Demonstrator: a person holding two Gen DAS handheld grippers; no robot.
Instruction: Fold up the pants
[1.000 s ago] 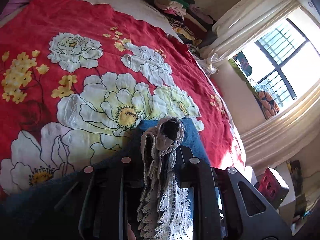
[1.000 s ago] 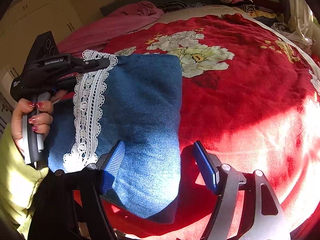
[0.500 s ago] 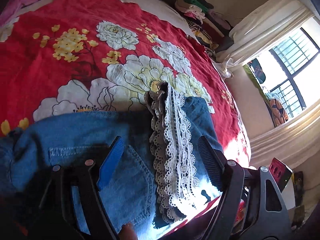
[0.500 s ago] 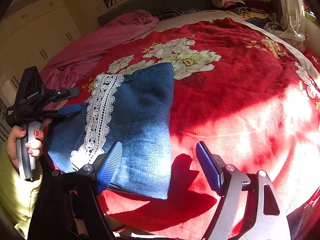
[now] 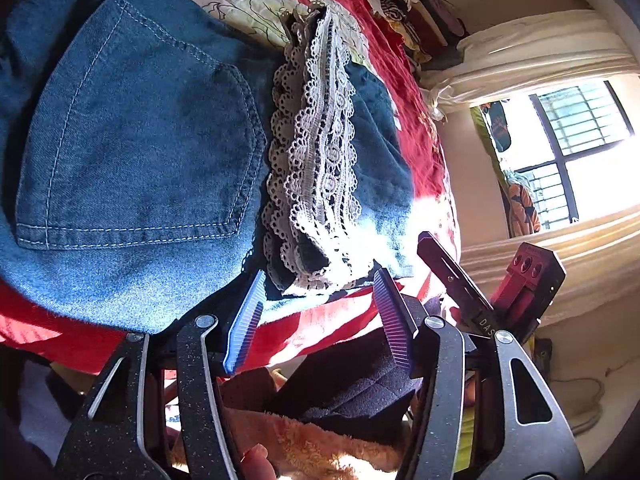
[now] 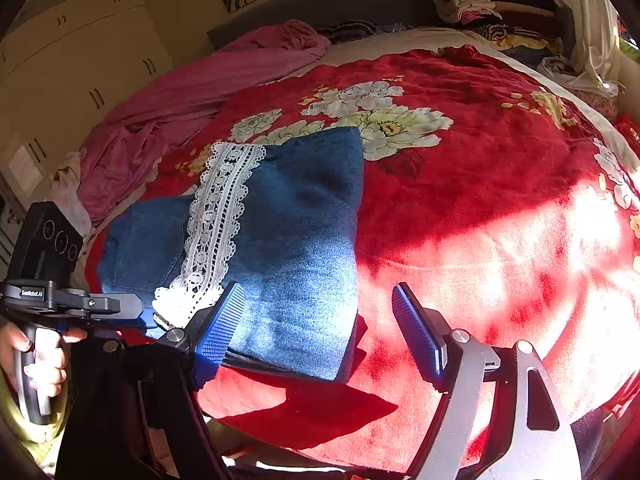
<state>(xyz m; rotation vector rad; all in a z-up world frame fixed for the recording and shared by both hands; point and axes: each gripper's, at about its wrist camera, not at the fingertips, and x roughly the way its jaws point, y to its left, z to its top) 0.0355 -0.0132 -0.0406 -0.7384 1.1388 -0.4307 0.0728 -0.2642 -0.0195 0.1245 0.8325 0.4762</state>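
Observation:
The blue denim pants [image 6: 296, 240] lie folded on the red floral bedspread [image 6: 480, 184], with a white lace hem strip [image 6: 218, 224] across the top. In the left wrist view the pants [image 5: 136, 152] fill the upper left, back pocket up, and the lace strip [image 5: 312, 160] runs down the middle. My left gripper [image 5: 320, 320] is open and empty, just off the pants' near edge by the end of the lace; it also shows in the right wrist view [image 6: 80, 304]. My right gripper [image 6: 320, 336] is open and empty, above the pants' near right corner.
A pink blanket [image 6: 192, 92] is bunched at the bed's far left. Folded clothes [image 6: 480, 8] are stacked at the back right by a curtain. White cupboards [image 6: 80, 60] stand on the left. A window [image 5: 572, 152] lies to the right. The bed's front edge is right under both grippers.
My left gripper let go of the lace hem, opened and drew back to the pants' near edge. The lace now lies flat. My right gripper pulled back and up slightly, still open.

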